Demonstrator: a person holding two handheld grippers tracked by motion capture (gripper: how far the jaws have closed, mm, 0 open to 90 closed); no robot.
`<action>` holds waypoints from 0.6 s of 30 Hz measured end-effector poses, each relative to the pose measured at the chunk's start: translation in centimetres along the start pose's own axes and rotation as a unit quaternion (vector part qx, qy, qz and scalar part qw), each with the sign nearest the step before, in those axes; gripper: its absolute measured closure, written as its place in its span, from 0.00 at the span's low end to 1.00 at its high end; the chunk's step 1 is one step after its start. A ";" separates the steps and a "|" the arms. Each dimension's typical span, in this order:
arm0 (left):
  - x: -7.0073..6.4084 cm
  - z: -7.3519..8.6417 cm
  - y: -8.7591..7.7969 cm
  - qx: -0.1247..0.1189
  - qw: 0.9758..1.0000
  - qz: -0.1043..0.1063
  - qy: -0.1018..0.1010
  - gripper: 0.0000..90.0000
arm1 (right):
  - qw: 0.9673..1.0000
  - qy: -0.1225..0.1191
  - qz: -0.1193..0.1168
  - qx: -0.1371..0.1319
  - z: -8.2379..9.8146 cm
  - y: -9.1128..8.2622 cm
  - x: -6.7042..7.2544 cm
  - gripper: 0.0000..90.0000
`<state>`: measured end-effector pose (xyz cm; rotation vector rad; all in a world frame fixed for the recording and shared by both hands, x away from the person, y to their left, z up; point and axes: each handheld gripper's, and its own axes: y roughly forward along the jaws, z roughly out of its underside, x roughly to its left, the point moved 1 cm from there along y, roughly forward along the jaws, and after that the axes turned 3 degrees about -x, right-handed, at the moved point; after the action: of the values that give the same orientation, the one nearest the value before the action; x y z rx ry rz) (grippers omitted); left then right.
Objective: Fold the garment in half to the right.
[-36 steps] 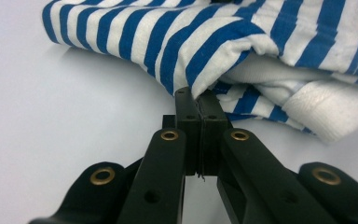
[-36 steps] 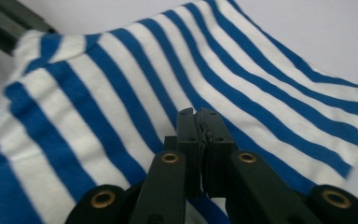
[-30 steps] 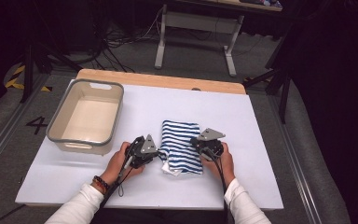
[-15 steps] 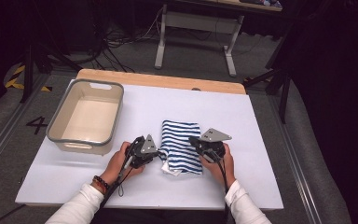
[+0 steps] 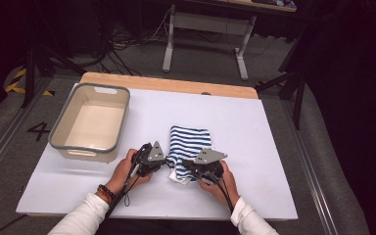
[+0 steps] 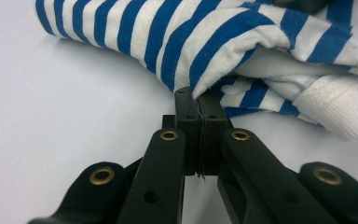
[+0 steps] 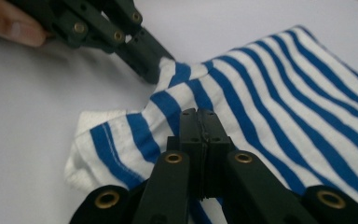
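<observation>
A blue-and-white striped cloth [image 5: 188, 142] lies folded on the white table [image 5: 264, 132]. My left gripper [image 5: 165, 164] is at its lower left edge, and in the left gripper view [image 6: 198, 95] the jaws are shut on a fold of the cloth [image 6: 168, 32]. My right gripper [image 5: 184, 164] reaches over the cloth's lower part from the right. In the right gripper view its jaws [image 7: 198, 114] are pressed together on the puckered cloth [image 7: 284, 93], a short way from the left gripper [image 7: 151, 70]. A hand holds each gripper.
A beige tub [image 5: 58, 132] with a grey rim stands empty on the left of the table. A wooden strip [image 5: 166, 84] runs along the table's far edge. Beyond it are desk legs [image 5: 169, 44] and cables on the floor.
My right gripper has moved left over the cloth, toward the left gripper, bunching the cloth's lower part. The left gripper has stayed where it was.
</observation>
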<state>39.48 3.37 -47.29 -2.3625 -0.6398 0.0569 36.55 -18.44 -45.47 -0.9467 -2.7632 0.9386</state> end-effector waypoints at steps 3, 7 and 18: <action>0.0 0.0 0.0 0.001 1.000 0.000 -0.001 0.99 | 1.000 -0.005 0.005 0.009 0.7 0.1 0.3 1.00; -0.1 0.0 0.0 0.002 1.000 -0.002 -0.002 0.99 | 1.000 0.004 0.005 0.010 1.1 -0.4 0.0 1.00; -0.1 0.0 -0.1 -0.005 1.000 -0.002 -0.014 0.98 | 1.000 0.010 0.027 -0.001 2.2 -2.8 -0.7 1.00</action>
<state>39.36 3.45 -47.22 -2.3730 -0.6596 0.0846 35.00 -21.77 -45.56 -1.0292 -2.7358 0.9289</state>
